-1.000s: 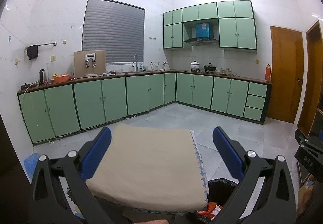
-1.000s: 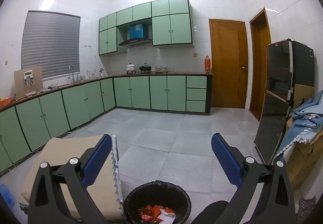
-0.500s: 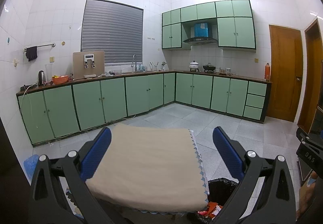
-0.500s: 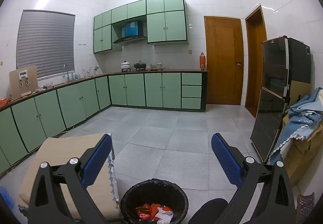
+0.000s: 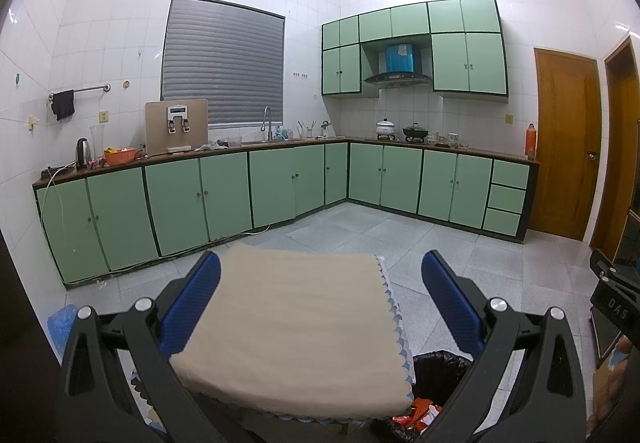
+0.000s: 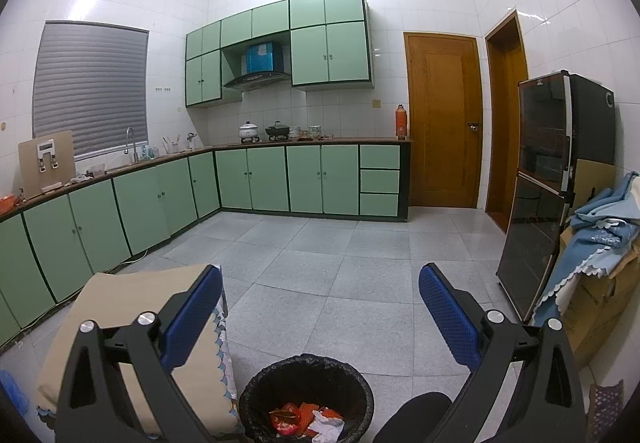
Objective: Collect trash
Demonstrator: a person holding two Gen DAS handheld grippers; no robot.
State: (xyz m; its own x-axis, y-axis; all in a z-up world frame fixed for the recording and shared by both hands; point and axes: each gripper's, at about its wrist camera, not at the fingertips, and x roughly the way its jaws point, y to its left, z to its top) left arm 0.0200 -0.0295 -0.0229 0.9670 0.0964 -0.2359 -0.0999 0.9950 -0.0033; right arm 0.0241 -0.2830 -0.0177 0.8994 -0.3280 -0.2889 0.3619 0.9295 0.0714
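A black-lined trash bin (image 6: 306, 375) stands on the floor below my right gripper (image 6: 320, 275), holding red wrappers and white paper (image 6: 308, 417). That gripper is open with nothing between its blue pads. My left gripper (image 5: 320, 263) is also open and empty, raised over a small table draped in a beige cloth (image 5: 296, 323). In the left wrist view the bin (image 5: 440, 367) peeks out at the table's right edge, with red trash (image 5: 416, 413) showing inside it.
Green cabinets (image 6: 264, 179) line the back and left walls. A black fridge (image 6: 552, 179) and cardboard boxes under blue cloths (image 6: 600, 243) stand at the right. Grey tiled floor (image 6: 340, 255) spreads out ahead. The other gripper's edge (image 5: 616, 295) shows at the far right.
Both grippers have tilted and risen slightly, so the bin shows more fully in the right wrist view. Both jaws stay open and empty.
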